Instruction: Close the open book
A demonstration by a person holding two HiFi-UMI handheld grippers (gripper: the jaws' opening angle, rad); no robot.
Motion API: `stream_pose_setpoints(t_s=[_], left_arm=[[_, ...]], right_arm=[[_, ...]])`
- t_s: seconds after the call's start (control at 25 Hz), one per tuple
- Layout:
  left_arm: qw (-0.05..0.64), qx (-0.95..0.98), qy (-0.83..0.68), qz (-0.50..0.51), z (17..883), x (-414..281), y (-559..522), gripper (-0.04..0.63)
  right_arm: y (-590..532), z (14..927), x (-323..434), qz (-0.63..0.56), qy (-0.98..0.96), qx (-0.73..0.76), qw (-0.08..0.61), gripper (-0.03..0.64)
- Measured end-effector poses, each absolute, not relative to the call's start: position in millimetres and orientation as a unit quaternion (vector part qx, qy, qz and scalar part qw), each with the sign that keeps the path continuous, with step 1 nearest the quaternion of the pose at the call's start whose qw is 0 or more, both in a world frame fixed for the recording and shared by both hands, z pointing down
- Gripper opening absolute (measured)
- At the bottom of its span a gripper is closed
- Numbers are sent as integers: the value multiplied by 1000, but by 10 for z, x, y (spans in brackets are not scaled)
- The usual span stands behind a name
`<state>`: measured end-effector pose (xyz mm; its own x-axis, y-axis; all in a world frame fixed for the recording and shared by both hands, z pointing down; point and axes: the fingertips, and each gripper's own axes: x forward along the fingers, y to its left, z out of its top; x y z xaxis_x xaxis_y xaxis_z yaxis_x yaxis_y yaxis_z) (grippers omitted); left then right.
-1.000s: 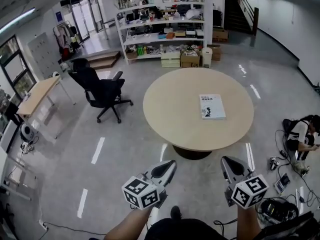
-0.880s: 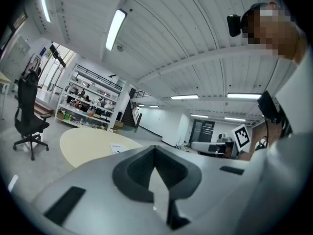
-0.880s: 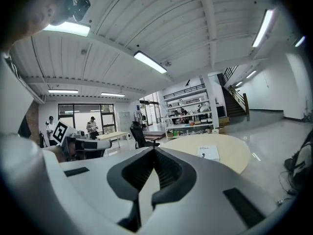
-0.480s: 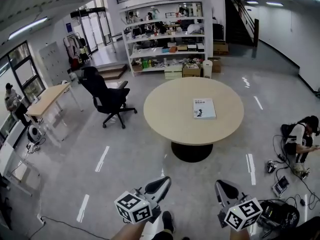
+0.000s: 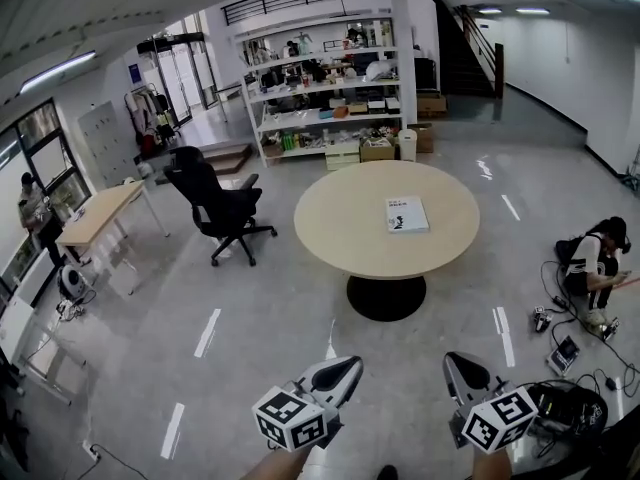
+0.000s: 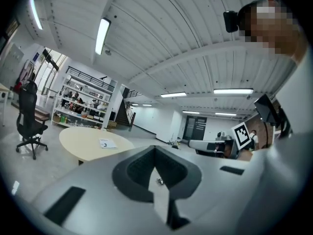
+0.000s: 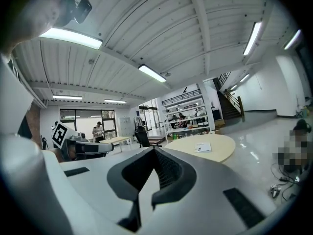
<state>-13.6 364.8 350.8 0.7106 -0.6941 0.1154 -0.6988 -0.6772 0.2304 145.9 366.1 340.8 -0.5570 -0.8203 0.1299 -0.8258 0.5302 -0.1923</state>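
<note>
A white book (image 5: 406, 215) lies shut and flat on the round beige table (image 5: 340, 238), a little right of its middle. It shows small and far off in the left gripper view as the book (image 6: 107, 143) and in the right gripper view as the book (image 7: 203, 147). Both grippers hover low in the head view, well short of the table, over the grey floor. My left gripper (image 5: 350, 365) is shut with nothing in it, its jaws meeting at a point (image 6: 155, 148). My right gripper (image 5: 452, 360) is shut and empty too (image 7: 154, 150).
A black office chair (image 5: 215, 203) stands left of the table. Stocked shelves (image 5: 330, 78) line the back wall. A person (image 5: 592, 268) sits on the floor at the right among cables and gear (image 5: 565, 353). A wooden desk (image 5: 100, 218) is at the far left.
The table and book look smaller and farther than a second ago: I and both grippers have drawn back from them. The jaws stay shut.
</note>
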Motion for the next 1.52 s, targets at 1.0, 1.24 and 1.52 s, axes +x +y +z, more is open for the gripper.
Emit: stream_pose_setpoints(t_s=[1.0, 1.24, 1.52], left_arm=[[89, 927, -364, -4, 3303, -424, 4892, -14], [86, 924, -372, -9, 3232, -403, 4955, -14], [89, 925, -369, -5, 3246, -295, 5061, -14]], right_arm=[[4867, 3184, 1231, 79, -865, 495, 12, -2], [4943, 3174, 1314, 74, -868, 491, 9, -2], [5039, 3157, 1403, 76, -869, 489, 7, -3]])
